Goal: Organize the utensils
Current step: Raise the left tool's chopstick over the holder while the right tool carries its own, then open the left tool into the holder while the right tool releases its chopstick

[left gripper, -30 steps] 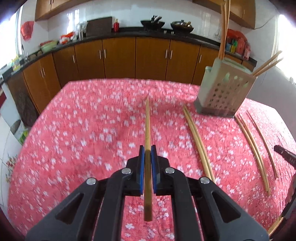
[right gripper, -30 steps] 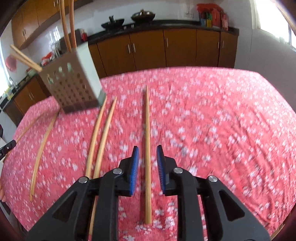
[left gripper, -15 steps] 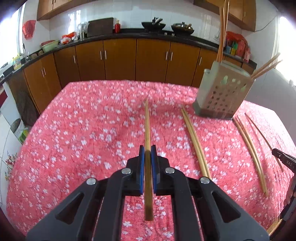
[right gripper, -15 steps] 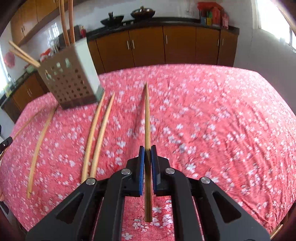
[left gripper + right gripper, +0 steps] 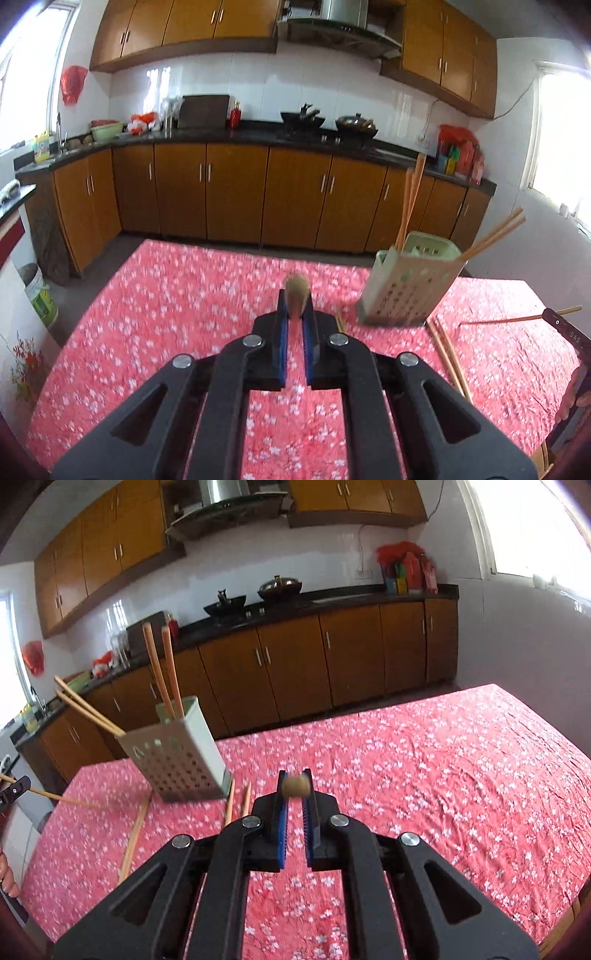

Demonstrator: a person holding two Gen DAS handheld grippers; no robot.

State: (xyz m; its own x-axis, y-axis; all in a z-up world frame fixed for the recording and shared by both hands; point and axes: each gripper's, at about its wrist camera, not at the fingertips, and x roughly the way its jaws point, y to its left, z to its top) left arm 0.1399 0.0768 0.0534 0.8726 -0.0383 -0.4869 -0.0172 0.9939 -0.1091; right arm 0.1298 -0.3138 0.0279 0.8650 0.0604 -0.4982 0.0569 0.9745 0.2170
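My left gripper [image 5: 295,314] is shut on a wooden chopstick [image 5: 296,291] seen end-on, lifted above the red flowered table [image 5: 166,314]. My right gripper [image 5: 294,790] is shut on another chopstick [image 5: 294,785], also end-on and lifted. The perforated utensil holder [image 5: 410,284] stands on the table with several chopsticks in it; it shows in the right wrist view [image 5: 177,753] too. Loose chopsticks [image 5: 448,354] lie by the holder's base, and some show in the right wrist view [image 5: 135,830]. The other gripper's chopstick [image 5: 517,318] shows at the far right.
Kitchen cabinets [image 5: 236,192] and a counter with woks run behind the table. A bucket [image 5: 38,291] stands on the floor at left. The table's far edge [image 5: 369,716] lies ahead.
Both grippers have lifted and tilted up, each carrying its chopstick off the table, so the sticks now point at the camera. The right gripper shut on its chopstick a second ago.
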